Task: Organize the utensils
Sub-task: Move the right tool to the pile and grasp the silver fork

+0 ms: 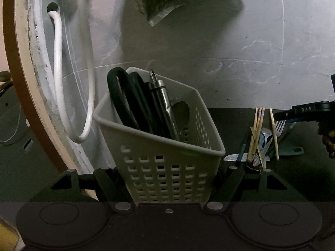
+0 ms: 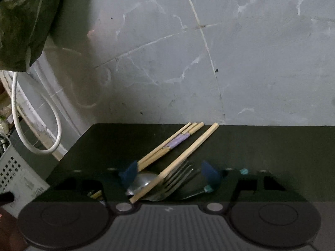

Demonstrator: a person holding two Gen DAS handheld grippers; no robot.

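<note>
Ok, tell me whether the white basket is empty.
No, the white basket holds black-handled scissors, a metal tool and a spoon.

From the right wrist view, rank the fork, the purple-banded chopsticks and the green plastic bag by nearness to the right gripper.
1. Fork: between the right gripper's open blue fingertips, on the dark table.
2. Purple-banded chopsticks: just beyond the fingertips, slanting up and away toward the table's back edge.
3. Green plastic bag: farthest, hanging at upper left against the wall.
</note>
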